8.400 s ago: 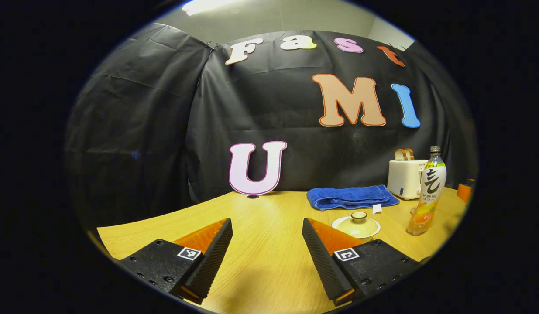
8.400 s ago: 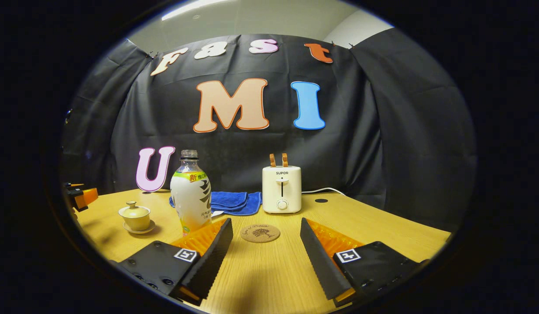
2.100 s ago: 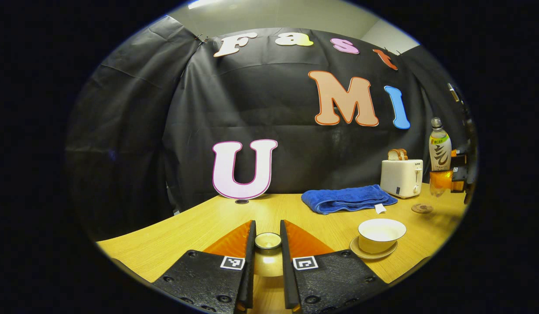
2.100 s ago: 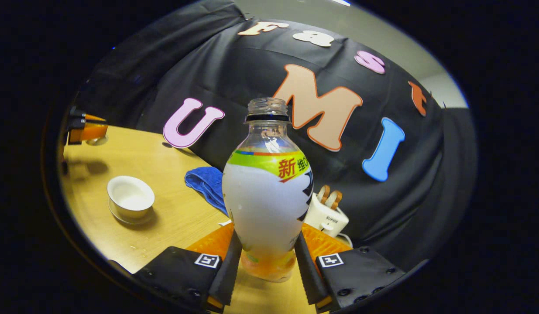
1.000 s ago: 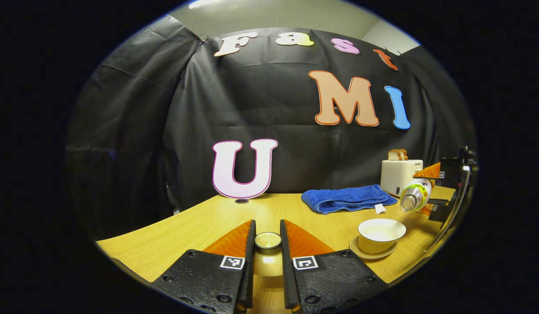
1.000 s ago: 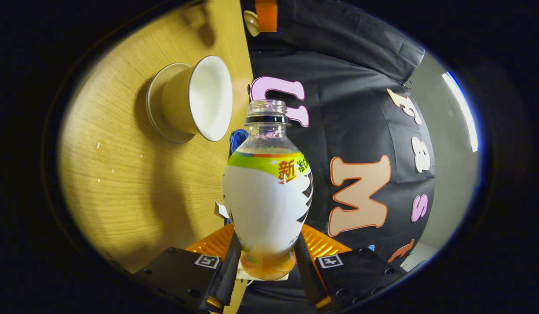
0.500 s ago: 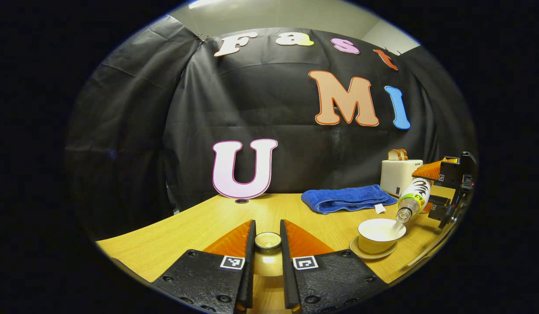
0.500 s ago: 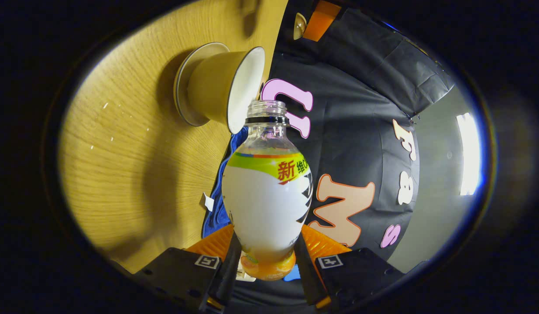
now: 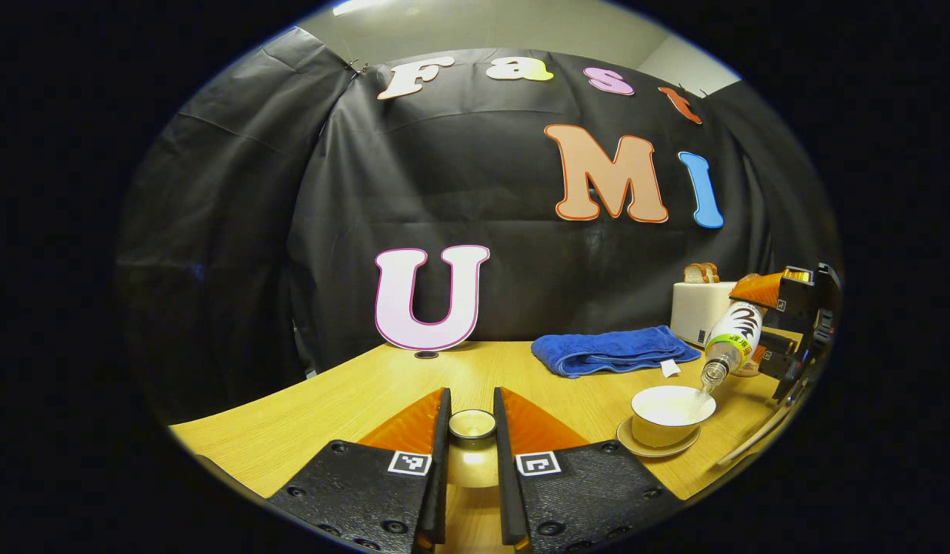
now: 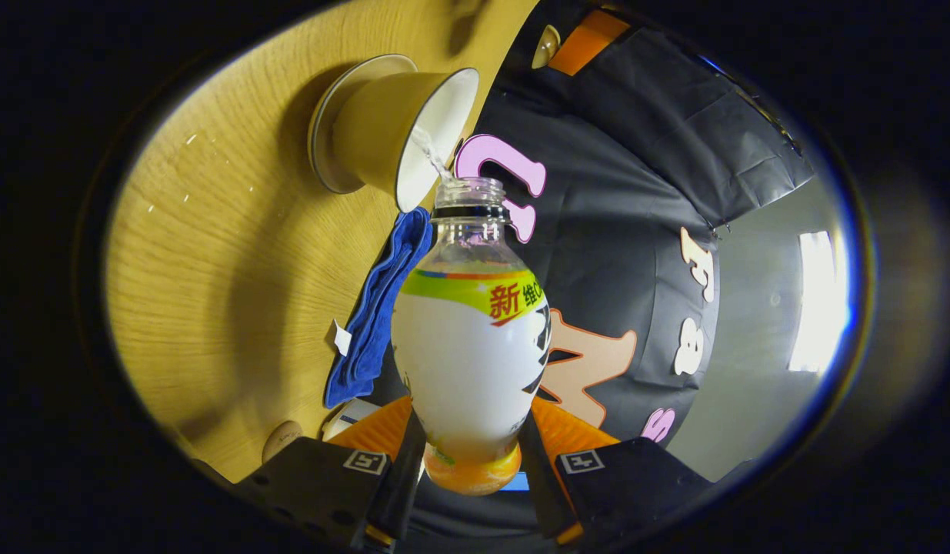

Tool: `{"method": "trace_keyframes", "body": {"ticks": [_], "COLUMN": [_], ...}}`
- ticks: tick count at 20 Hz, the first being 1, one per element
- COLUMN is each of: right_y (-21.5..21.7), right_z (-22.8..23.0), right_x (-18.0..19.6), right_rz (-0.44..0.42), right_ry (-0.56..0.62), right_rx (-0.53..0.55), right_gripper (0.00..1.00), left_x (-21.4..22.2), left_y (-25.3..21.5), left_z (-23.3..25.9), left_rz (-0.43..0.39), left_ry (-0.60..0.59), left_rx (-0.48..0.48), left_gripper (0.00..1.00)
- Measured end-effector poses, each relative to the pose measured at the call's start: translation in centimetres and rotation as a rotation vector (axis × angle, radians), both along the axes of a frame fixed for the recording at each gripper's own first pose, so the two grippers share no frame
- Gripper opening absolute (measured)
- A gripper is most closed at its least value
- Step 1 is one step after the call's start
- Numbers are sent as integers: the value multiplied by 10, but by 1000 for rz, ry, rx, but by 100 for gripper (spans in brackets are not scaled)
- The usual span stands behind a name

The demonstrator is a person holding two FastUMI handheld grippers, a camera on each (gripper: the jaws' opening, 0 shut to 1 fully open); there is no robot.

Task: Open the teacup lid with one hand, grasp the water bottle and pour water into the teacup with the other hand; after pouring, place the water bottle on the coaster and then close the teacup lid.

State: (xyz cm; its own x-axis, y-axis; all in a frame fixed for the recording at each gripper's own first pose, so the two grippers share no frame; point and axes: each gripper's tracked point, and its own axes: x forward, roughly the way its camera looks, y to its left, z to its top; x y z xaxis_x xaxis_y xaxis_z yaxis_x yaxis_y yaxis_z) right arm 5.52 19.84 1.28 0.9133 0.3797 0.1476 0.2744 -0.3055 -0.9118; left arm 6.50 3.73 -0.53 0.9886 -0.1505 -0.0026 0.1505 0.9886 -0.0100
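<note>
Water now streams from the bottle [image 10: 470,362] your right tool [image 10: 468,469] clamps, tipped further than a moment ago over the teacup [image 9: 671,415] near the bench's right edge, while your left tool [image 9: 471,454] keeps pinching the lid [image 9: 472,425].

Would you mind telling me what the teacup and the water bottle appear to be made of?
Teacup: likely glazed ceramic, with a glossy white inside and thin flared rim. Water bottle: probably clear plastic, see-through at the neck with a threaded mouth and printed wrap.
</note>
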Motion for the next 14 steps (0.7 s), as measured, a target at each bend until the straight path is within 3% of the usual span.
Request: {"method": "trace_keyframes", "body": {"ticks": [9, 14], "right_y": [6, 5], "right_z": [0, -9], "right_x": [-5, -7], "right_rz": [22, 7], "right_ry": [-39, 17], "right_rx": [-65, -51], "right_gripper": [66, 67], "left_x": [0, 0], "left_y": [0, 0], "left_z": [1, 1], "left_rz": [0, 0], "left_ry": [0, 0], "left_rx": [0, 0], "left_gripper": [24, 25]}}
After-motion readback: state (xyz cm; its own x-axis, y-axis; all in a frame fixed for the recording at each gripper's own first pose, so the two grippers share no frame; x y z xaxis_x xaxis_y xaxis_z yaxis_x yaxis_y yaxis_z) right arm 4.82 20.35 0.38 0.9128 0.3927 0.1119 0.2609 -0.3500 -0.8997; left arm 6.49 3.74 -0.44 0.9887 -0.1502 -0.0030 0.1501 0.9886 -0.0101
